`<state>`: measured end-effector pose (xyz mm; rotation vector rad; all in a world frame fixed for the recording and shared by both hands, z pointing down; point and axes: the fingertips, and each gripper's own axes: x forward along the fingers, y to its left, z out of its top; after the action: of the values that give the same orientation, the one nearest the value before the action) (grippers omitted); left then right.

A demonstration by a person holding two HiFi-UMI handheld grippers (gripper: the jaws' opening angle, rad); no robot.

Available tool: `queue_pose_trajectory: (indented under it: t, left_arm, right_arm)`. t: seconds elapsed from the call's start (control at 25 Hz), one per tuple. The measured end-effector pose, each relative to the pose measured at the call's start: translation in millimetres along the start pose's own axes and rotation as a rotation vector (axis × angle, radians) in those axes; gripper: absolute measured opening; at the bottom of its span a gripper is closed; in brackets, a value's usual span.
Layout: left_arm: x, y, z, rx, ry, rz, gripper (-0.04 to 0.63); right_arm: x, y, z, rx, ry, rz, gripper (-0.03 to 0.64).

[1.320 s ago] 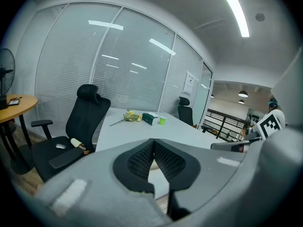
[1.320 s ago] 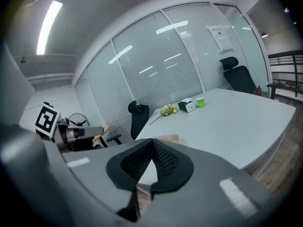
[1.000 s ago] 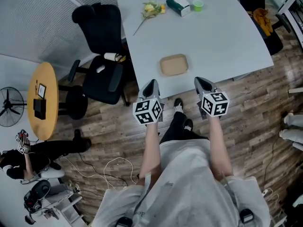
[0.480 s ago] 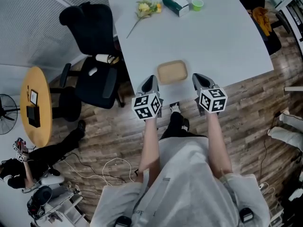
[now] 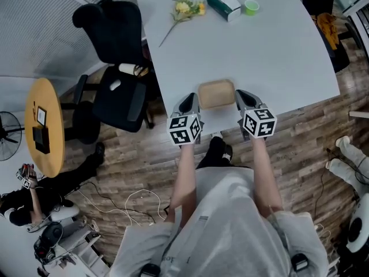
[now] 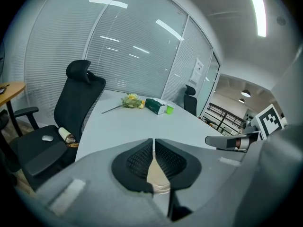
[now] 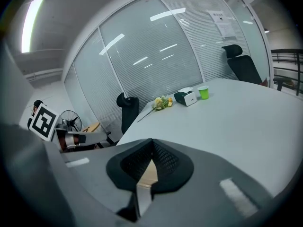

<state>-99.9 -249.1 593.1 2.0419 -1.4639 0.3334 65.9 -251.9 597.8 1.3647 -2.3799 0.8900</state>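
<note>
Left tool (image 5: 189, 100), right tool (image 5: 244, 97), closed, flank tan tray (image 5: 216, 93); green box (image 5: 223, 6) print unreadable.

At the far end of the pale grey table (image 5: 277, 51) a yellow flower (image 5: 185, 9) is laid, and a dark green box (image 5: 223, 5) and a small green cup (image 5: 251, 6) are set just beside it. A black office chair (image 5: 118, 68) is drawn up at the table's left edge, with a white roll (image 5: 128, 69) left on its seat. Well apart, a round wooden table (image 5: 41, 126) is seen on the plank floor (image 5: 305, 149), with a fan (image 5: 7, 133) near it. White cables (image 5: 135, 203) are strewn across the boards. The room is closed off by a glass wall (image 6: 123, 56) hung with blinds.
</note>
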Motion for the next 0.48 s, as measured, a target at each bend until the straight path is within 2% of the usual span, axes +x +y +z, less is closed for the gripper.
queue_pose_trajectory:
  t: [0.24,0.48]
  left_arm:
    - [12,1,-19,0.009,0.065,-0.009,0.033]
    - [26,9,-35,0.008,0.117,-0.001,0.07]
  right_arm:
    - [11,0,-12,0.008,0.039,-0.005,0.005]
    - [25,-8,-21,0.009,0.078,-0.018,0.062]
